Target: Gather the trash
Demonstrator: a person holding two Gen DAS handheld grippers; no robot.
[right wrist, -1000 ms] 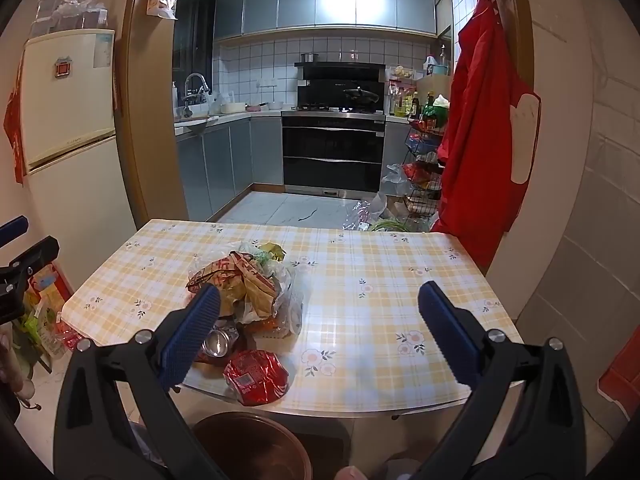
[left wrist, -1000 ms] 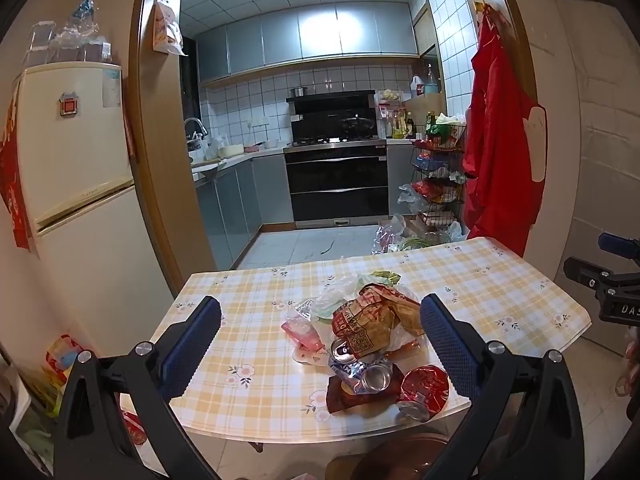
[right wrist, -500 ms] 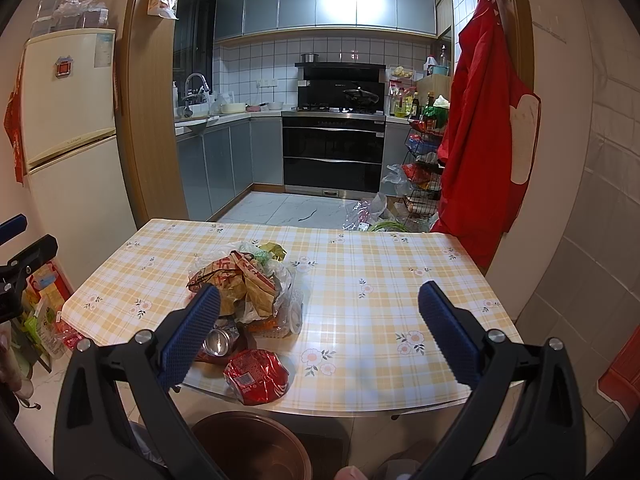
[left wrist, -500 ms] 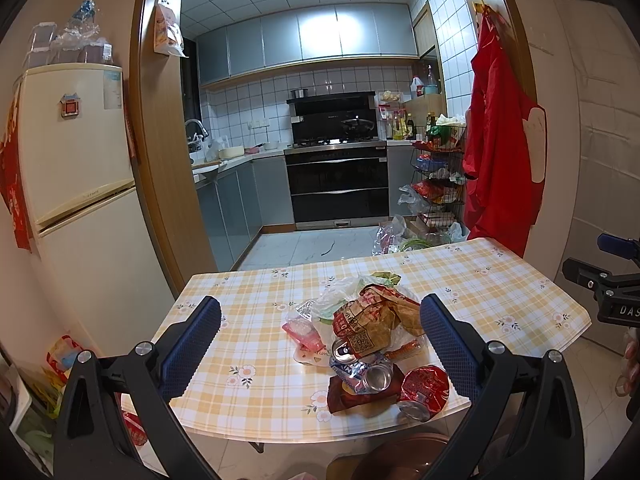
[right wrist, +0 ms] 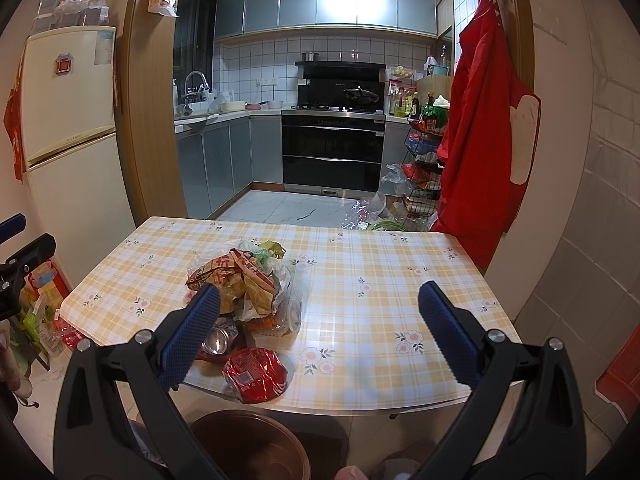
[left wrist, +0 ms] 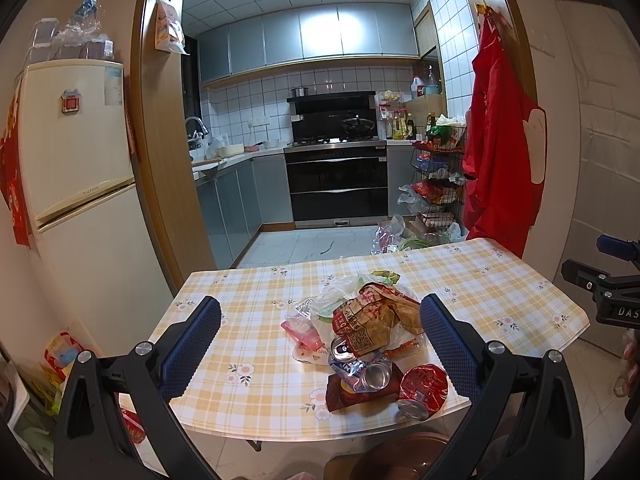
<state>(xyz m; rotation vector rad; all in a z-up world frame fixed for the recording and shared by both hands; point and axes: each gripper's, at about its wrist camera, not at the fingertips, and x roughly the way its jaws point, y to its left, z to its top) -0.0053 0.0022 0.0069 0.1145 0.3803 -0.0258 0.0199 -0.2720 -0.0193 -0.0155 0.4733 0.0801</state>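
Note:
A heap of trash lies on the yellow checked table: a crumpled brown paper bag, clear plastic bags, a pink packet, two crushed silver cans and a crushed red can at the near edge. A brown bin stands on the floor below that edge. My left gripper is open above the heap. My right gripper is open, the heap at its left finger.
A fridge stands at the left, a red apron hangs on the right door frame. Beyond the table is a kitchen with an oven and a wire rack with bags around it. Bags lie on the floor left of the table.

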